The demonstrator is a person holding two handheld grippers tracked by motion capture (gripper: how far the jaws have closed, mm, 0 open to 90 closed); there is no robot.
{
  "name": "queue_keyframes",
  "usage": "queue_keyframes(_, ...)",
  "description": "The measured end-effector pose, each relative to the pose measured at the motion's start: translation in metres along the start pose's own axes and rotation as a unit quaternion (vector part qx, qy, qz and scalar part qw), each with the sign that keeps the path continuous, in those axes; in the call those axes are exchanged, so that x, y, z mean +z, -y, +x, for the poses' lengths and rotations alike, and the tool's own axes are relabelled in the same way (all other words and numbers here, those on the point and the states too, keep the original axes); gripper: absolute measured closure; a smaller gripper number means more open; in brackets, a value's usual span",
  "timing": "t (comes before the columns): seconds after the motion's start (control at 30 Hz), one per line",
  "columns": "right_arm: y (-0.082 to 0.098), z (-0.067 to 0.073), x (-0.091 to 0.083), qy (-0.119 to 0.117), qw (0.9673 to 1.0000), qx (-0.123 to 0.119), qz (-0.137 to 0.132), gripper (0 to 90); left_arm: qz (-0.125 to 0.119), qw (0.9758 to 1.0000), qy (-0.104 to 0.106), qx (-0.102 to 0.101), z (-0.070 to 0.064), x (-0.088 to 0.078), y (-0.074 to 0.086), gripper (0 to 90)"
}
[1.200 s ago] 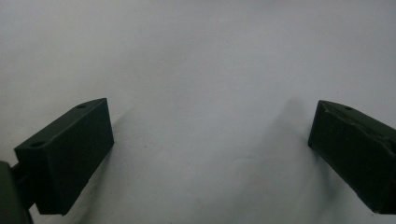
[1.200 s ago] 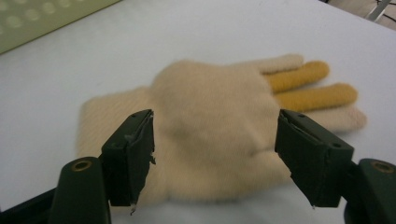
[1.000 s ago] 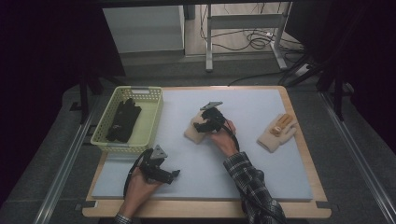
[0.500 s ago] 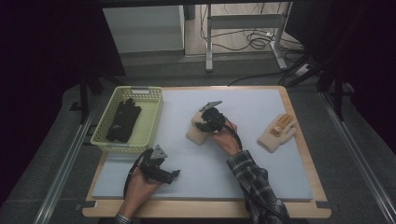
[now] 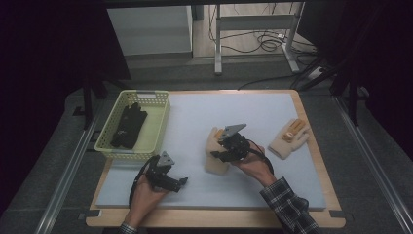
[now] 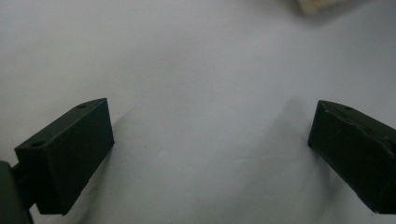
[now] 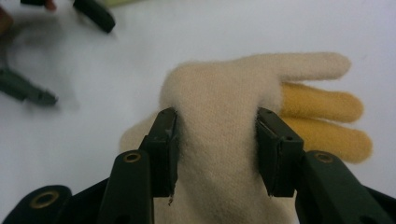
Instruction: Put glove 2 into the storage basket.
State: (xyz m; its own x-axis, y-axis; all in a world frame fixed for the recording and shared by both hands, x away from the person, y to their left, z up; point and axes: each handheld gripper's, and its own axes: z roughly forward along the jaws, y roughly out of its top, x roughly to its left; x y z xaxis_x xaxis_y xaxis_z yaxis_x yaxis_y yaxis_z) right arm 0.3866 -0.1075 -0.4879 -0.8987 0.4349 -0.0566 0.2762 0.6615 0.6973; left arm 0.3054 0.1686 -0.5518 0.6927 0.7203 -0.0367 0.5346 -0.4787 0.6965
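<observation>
The right gripper [image 7: 217, 151] pinches a cream knitted glove with yellow fingers [image 7: 224, 116] across its palm, jaws just re-spread slightly yet pressing the fabric, near the middle of the pale blue foam mat [image 5: 195, 117]. The left gripper [image 6: 210, 158] hovers over bare mat, jaws wide apart.

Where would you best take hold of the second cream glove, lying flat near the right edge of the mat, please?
Probably at the cuff end of the second glove, coming down from above. It lies flat with its fingers fanned toward the far right corner, so the plain cuff, nearest the right claw, likely bunches most easily between the jaws.
</observation>
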Motion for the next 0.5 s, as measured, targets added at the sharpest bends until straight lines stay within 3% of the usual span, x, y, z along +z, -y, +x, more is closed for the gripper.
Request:
queue_keyframes(0.13, 0.017, 0.001, 0.01, -0.019, 0.9997, 0.014, 0.01, 40.9, 0.0, 1.0, 0.0, -0.001, 0.0, 0.0, 0.0, 0.2)
queue_keyframes(0.2, 0.022, 0.003, 0.018, -0.011, 0.9996, 0.011, 0.025, 32.8, 0.0, 1.0, 0.0, -0.001, 0.0, 0.0, 0.0, 0.2)
queue_keyframes(0.3, 0.023, 0.001, 0.018, -0.01, 0.9997, 0.02, 0.013, 27.3, 0.0, 1.0, 0.0, -0.001, 0.0, 0.0, 0.0, 0.2)
queue_keyframes(0.5, 0.024, -0.005, 0.003, 0.009, 0.9989, 0.046, -0.007, 25.1, 0.0, 1.0, 0.0, -0.001, 0.0, 0.0, 0.0, 0.2)
